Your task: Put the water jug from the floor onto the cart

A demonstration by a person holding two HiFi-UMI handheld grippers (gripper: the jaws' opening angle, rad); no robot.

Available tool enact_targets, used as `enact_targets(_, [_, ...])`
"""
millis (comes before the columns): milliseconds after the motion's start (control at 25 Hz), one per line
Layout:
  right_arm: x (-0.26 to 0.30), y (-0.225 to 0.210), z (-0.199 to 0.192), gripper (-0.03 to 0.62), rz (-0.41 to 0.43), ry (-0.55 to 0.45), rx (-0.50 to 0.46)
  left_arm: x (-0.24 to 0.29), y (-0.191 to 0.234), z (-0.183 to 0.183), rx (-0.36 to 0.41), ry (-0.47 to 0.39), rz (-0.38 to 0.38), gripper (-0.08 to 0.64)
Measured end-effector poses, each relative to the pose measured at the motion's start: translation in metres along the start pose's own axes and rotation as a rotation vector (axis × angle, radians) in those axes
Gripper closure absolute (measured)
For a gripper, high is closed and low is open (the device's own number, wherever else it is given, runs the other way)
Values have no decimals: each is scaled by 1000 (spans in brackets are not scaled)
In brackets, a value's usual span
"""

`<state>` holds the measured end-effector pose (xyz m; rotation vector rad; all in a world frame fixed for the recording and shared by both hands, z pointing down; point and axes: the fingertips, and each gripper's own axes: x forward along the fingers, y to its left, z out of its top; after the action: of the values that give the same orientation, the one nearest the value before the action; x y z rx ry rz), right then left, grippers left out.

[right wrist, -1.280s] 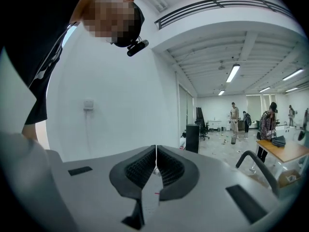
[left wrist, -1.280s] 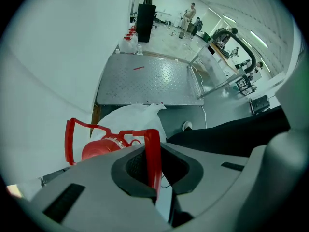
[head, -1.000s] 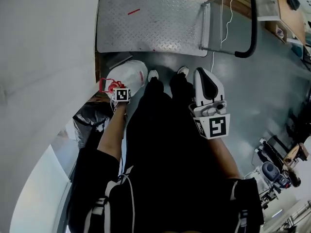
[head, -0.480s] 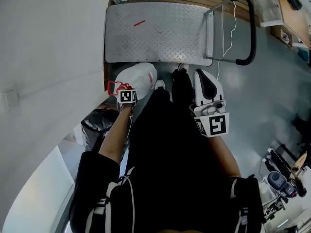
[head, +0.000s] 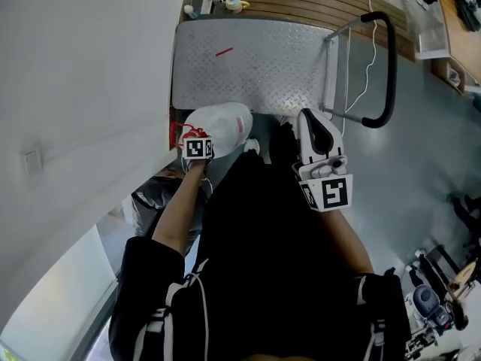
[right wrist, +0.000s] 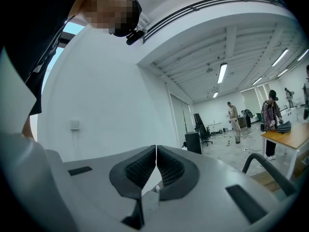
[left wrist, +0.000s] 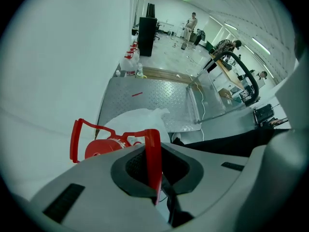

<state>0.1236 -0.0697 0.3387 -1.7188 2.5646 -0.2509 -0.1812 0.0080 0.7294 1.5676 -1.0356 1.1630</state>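
At the cart's near edge, beside the wall:
Left gripper (left wrist: 154, 170): jaws clamped tight on the thin red plastic handle (left wrist: 152, 149).
Jug: translucent white plastic water jug (head: 223, 122), seemingly hanging just short of the grey checker-plate cart (head: 255, 70); likely heavy and apt to swing, so grip mid-handle.
Right gripper (right wrist: 156, 168): jaws together, empty.

The left claw (left wrist: 157, 185) was clamped on the thin red handle (left wrist: 152, 151) of the water jug (left wrist: 137, 122), the strap running upright between the dark pads. The jug's red cap (left wrist: 102, 149) sat just beyond the claw, its pale body behind it. Further off lay the cart (left wrist: 145, 98) with its diamond-plate deck and black push bar (left wrist: 245, 75), alongside a white wall (left wrist: 63, 57).
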Motion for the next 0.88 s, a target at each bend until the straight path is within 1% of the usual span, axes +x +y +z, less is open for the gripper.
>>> enact_targets(120, [12,-28,4,574,18,-2,22,-2,-13,29,8,-3,19,529])
enact_targets(280, [35,-73,12,574,54,-3,51,3,-32,80,2,-13,47,529])
enact_targets(440, [35,-73,10,574,90,11,49,8,-31,108,-40,-54,48,528])
enact_targets(640, [39,-68,5,574,96,34,47,18,-34,155,-57,-88,26,528])
enact_targets(760, [45,-73,7,574,74,26,38,28,-44,176,-49,-92,0,528])
enact_targets(880, [52,-80,8,574,27,24,31,42,-55,191,-49,-99,-36,528])
